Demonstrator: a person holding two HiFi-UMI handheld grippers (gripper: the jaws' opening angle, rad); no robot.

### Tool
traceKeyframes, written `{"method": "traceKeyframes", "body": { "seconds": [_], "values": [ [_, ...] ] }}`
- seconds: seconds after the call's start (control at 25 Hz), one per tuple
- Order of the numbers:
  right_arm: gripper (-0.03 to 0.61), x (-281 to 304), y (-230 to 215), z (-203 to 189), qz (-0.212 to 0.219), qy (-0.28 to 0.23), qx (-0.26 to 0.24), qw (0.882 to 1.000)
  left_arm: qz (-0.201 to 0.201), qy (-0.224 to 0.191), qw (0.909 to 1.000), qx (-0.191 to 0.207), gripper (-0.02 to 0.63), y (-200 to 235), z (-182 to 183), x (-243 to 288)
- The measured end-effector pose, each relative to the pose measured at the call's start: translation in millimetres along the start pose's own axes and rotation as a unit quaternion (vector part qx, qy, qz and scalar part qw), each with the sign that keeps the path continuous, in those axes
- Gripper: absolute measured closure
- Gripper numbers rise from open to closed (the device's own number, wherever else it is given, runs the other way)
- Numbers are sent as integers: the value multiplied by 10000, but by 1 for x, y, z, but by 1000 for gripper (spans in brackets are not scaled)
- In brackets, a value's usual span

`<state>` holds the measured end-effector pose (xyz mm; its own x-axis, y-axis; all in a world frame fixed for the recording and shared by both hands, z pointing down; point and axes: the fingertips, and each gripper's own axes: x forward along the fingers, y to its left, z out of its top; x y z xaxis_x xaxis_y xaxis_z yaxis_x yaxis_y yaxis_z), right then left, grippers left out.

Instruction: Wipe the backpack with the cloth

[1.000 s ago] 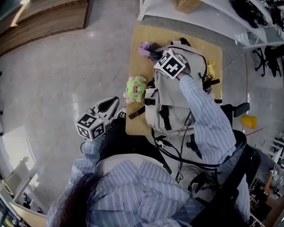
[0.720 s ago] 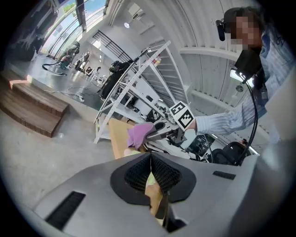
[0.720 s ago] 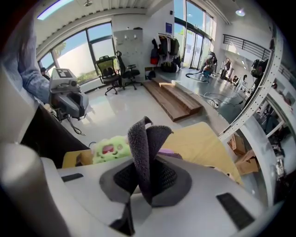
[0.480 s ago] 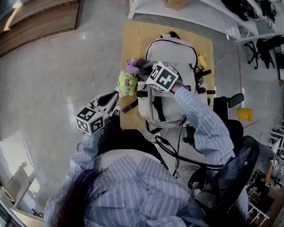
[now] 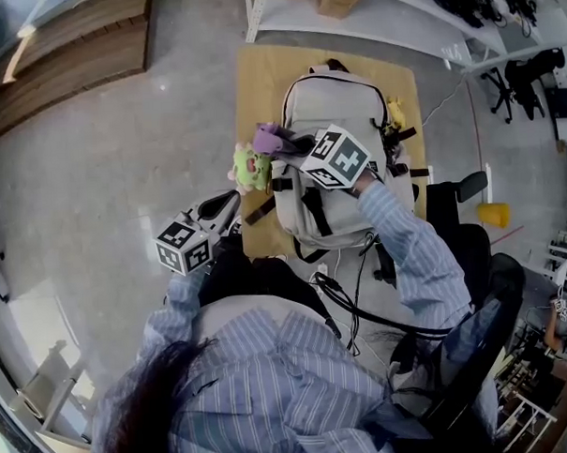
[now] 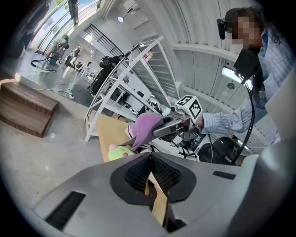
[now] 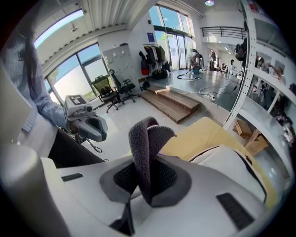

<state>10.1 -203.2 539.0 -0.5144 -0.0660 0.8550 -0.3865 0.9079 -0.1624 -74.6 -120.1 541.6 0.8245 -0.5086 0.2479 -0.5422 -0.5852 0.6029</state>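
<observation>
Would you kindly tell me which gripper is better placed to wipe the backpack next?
Right. The right gripper is shut on the cloth and sits at the backpack. The left gripper is shut on nothing and is held away from the backpack.

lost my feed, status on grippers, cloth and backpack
Right gripper shut on cloth, at left edge of backpack. Left gripper shut, empty, off the table. Green plush toy beside that edge.

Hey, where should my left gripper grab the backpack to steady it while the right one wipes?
Likely the black side strap on the left edge of the backpack, coming from the left with the left gripper. It is a thin band the jaws can close on; avoid the green plush toy beside it.
</observation>
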Motion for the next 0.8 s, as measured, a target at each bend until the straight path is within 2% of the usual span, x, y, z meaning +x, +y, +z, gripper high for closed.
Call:
{"method": "traceKeyframes", "body": {
  "seconds": [0.08,0.2,0.4,0.56,0.8],
  "values": [
    [537,-9,-7,7,-146,-115,-123,9998,-32,10,10000,28,609,0,1,2],
    [537,-22,-46,24,-696,-396,9,9968,-93,3,9999,80,609,0,6,8],
    [537,-43,-120,50,-1463,-1017,869,9802,-279,31,9995,150,609,-10,12,19],
    [537,-46,-169,57,-1701,-1412,1753,9594,-456,71,9986,249,609,-20,18,30],
    [537,-46,-217,15,-2218,-1064,2237,9431,-620,138,9975,307,609,-27,22,35]
  ]
}}
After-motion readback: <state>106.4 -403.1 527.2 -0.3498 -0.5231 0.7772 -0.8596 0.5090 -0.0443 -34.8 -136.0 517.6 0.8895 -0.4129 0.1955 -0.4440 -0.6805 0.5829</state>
